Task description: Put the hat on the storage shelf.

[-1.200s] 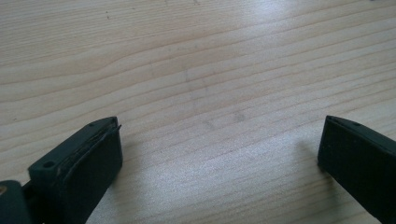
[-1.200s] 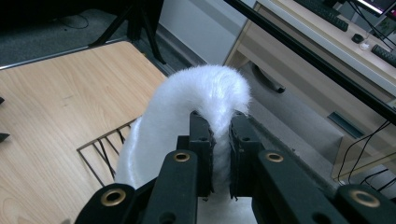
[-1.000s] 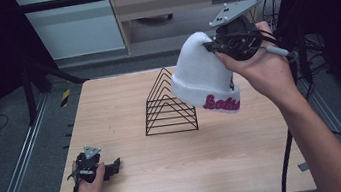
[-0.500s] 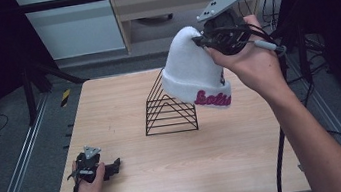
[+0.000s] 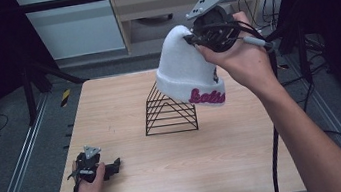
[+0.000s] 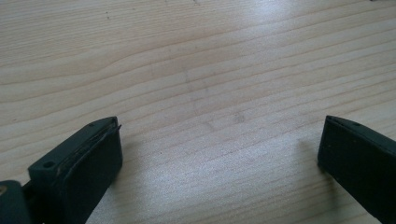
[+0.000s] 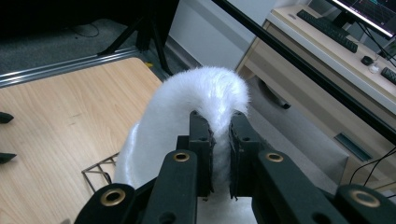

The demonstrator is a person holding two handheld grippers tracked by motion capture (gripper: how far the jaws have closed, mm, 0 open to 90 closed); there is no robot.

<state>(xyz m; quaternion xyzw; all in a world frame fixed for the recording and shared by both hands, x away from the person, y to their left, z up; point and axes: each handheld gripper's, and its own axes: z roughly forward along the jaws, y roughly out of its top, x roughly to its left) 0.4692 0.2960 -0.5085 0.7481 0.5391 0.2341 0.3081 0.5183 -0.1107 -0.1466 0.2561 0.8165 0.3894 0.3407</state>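
— Where the wooden table (image 5: 249, 165) comes closest to the person, what is there?
— The left gripper (image 5: 102, 169) rests on the near left part, its jaws spread wide over bare wood.
— And farther back?
— A black wire rack (image 5: 168, 114) stands mid-table. Above it, the right gripper (image 5: 194, 39) is pinching the crown of a white beanie (image 5: 182, 69), which hangs with its pink-lettered cuff just above the rack's peak.

R gripper (image 5: 197, 39) carried hat (image 5: 186, 68) left, over rack (image 5: 169, 111).
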